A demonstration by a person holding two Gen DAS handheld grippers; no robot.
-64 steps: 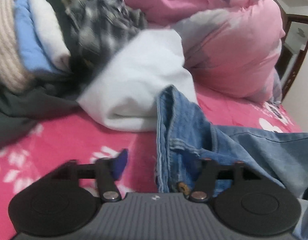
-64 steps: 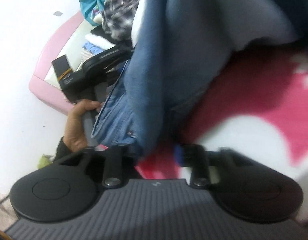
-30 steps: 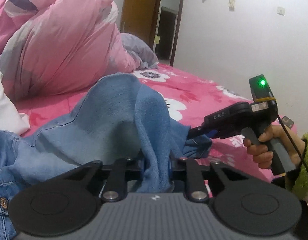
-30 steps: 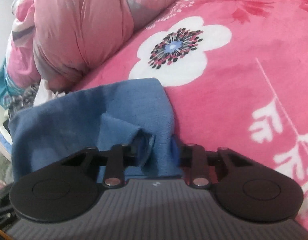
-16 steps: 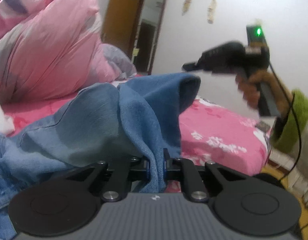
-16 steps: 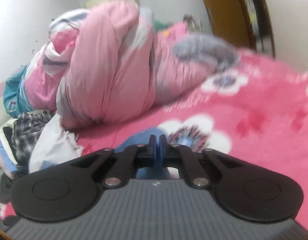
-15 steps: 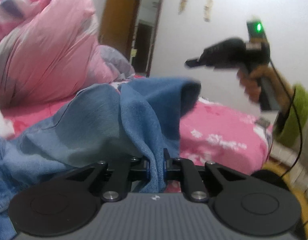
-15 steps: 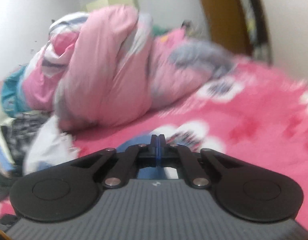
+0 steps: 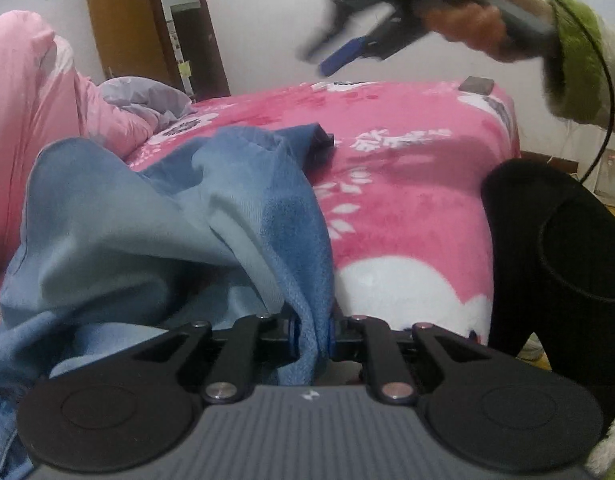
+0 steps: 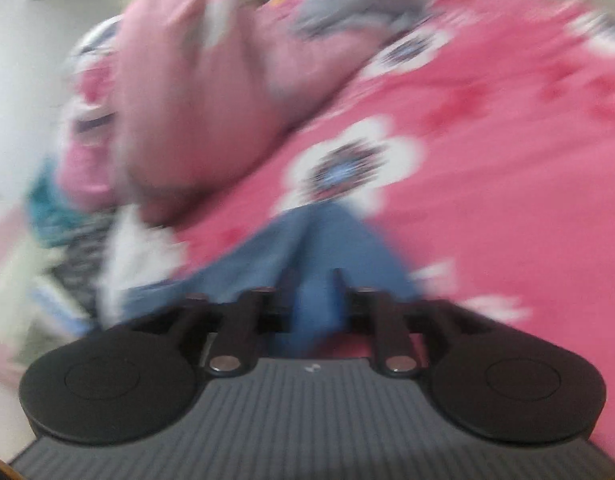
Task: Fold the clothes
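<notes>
The jeans (image 9: 155,216) were soft denim cloth – washed pale outside, darker and nappy on the turned-back side. The blanket (image 9: 407,208) under them looked plush, a fuzzy matt fleece. The left gripper (image 9: 311,332) was matt black plastic with a ribbed grey housing and shiny metal rivets. The quilt (image 9: 31,92) was smooth, faintly sheeny cloth – the door (image 9: 119,20) glossy brown wood

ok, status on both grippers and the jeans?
Left gripper shut on jeans hem. Right gripper raised, jaws just opened, nothing between them. Jeans bunched on pink bedspread. Nothing blocking.
</notes>
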